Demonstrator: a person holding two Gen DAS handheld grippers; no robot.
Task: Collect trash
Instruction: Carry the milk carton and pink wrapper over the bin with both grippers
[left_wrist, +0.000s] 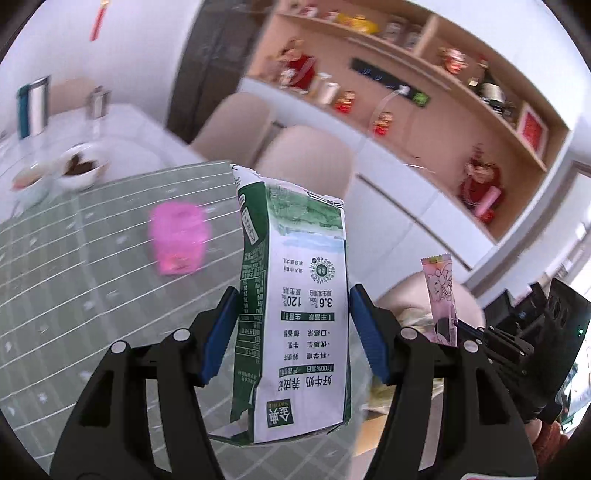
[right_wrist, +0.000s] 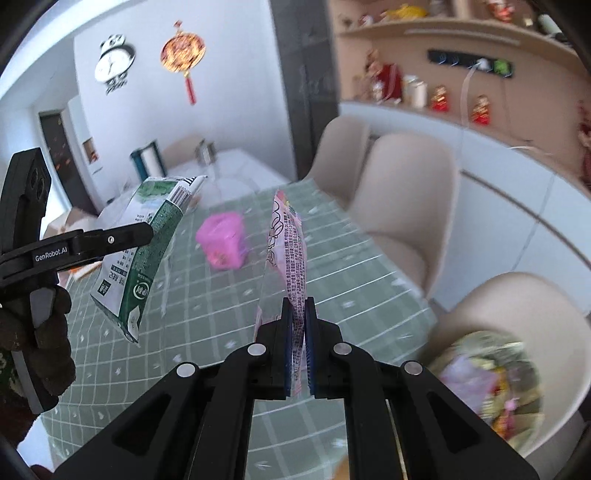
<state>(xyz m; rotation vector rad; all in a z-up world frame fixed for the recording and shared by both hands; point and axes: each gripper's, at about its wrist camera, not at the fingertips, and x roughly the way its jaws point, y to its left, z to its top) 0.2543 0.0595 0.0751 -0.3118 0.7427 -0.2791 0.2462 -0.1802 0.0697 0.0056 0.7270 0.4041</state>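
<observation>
My left gripper (left_wrist: 293, 325) clamps the milk carton (left_wrist: 295, 295) between its pads; my right gripper (right_wrist: 298, 350) pinches a pink wrapper (right_wrist: 288, 251).

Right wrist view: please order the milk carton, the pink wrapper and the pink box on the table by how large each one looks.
1. Milk carton, held in the left claw.
2. Pink wrapper, pinched in the right claw; it is nearest the camera, so its apparent size may exceed its true size.
3. Pink box, farther away and blurred.
</observation>
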